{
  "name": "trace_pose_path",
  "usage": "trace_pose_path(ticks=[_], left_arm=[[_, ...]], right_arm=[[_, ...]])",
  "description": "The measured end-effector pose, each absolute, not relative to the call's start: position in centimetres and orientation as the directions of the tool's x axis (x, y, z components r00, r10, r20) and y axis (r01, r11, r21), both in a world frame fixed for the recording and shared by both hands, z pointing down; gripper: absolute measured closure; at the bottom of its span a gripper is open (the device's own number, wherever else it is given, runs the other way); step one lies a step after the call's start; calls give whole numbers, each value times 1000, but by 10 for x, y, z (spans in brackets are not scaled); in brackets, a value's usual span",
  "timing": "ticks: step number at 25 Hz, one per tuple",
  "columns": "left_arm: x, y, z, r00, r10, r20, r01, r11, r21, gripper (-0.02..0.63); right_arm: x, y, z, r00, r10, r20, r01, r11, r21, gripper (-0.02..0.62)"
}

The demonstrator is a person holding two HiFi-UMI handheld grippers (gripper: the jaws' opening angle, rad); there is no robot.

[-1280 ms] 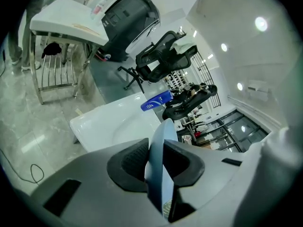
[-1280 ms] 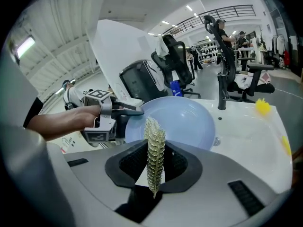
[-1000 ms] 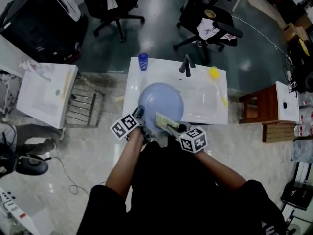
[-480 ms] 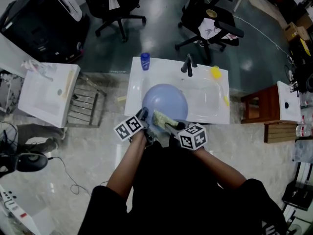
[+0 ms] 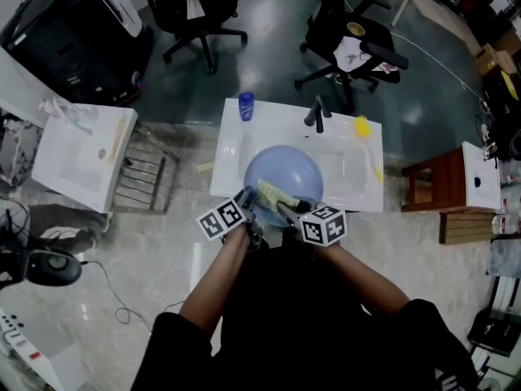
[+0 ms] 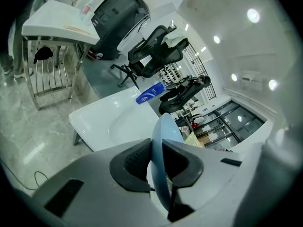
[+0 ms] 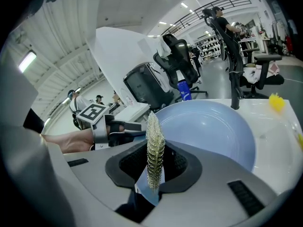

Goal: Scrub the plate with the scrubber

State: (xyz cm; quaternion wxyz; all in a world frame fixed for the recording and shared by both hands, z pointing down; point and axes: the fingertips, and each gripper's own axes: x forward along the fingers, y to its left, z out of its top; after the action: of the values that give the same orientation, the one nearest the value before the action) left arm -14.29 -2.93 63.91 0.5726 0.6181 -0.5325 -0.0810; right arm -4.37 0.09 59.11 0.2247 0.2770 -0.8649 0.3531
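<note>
Lengthwise, scrubber (image 5: pixel 271 194) juts from right tool (image 5: pixel 290 207) over plate (image 5: pixel 285 165).

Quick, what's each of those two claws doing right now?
Left gripper: holding the plate by its rim; jaws have just been closing.
Right gripper: closed on the scrubber.

We note both arms reaching forward and converging, left forearm (image 5: pixel 216 271) and right forearm (image 5: pixel 362 274) bare below dark sleeves, hands close together. Both grippers tilt downward. Left gripper (image 5: pixel 247 199): the jaws have just been closing, and we read the dark pads as pressing both faces of the pale blue round plate (image 5: pixel 285 173) at its near rim. Right gripper (image 5: pixel 286 207): jaws clamped on the flat yellow-green scrubber pad (image 5: pixel 271 194), which stands on edge between the pads.
</note>
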Motion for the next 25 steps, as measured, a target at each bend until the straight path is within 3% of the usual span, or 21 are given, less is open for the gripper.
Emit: trace_pose_path(ticks=[9, 19, 25], left_arm=[[-143, -28, 636, 428, -754, 498, -564, 208, 799, 561], [-138, -17, 632, 467, -733, 494, -578, 169, 798, 560], [-133, -13, 631, 482, -730, 485, -576, 153, 803, 561]], right_arm=[[-33, -31, 580, -757, -321, 570, -632, 582, -512, 532], [-45, -24, 580, -793, -86, 603, -517, 617, -592, 532], [-44, -33, 596, -763, -70, 643, -544, 607, -579, 532]])
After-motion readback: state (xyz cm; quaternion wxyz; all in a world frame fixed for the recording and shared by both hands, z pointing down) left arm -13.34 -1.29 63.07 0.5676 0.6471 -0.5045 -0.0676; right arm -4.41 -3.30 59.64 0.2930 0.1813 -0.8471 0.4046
